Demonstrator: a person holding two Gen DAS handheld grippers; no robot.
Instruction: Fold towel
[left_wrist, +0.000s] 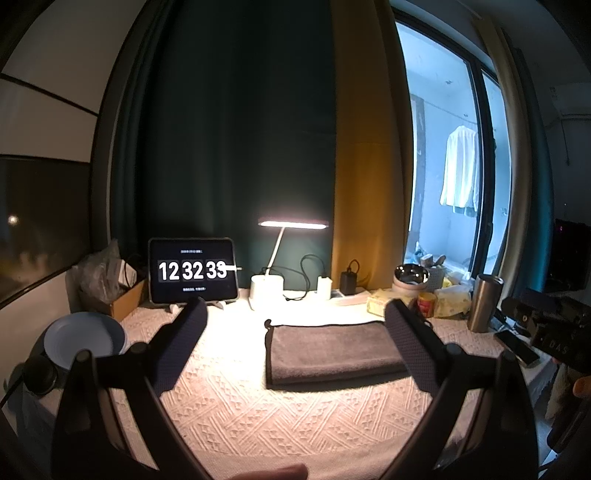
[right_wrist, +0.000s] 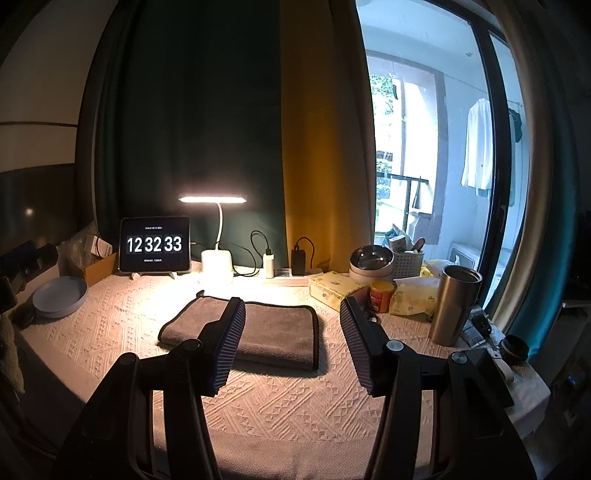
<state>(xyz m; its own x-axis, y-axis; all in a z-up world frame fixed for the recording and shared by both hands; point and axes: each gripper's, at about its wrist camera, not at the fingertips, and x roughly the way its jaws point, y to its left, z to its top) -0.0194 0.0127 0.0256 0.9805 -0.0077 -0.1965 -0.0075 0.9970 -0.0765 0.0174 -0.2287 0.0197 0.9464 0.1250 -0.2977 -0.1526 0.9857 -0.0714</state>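
Both grippers hang above the table with nothing between their fingers: our left gripper (left_wrist: 295, 317) has its two fingers spread wide, and our right gripper (right_wrist: 291, 314) is likewise released, its two ribbed pads well apart. We count one towel (left_wrist: 332, 350), grey with a dark edging, lying folded flat on the cream woven tablecloth (left_wrist: 258, 413) near the middle of the table; no finger touches it. In the right wrist view the same towel (right_wrist: 273, 332) sits partly behind the left-hand pad.

Along the back we see one tablet (right_wrist: 155, 244) reading 12 32 33, one lit desk lamp (right_wrist: 216, 236) on a white base, and two chargers plugged into one power strip (right_wrist: 288, 278), a white one and a black one. To the left rests one blue-grey plate (right_wrist: 59, 295). On the right we count one steel tumbler (right_wrist: 456, 304), one small red-and-yellow can (right_wrist: 380, 295), one metal bowl (right_wrist: 371, 258) and one white slotted basket (right_wrist: 408, 264) just beside the bowl.
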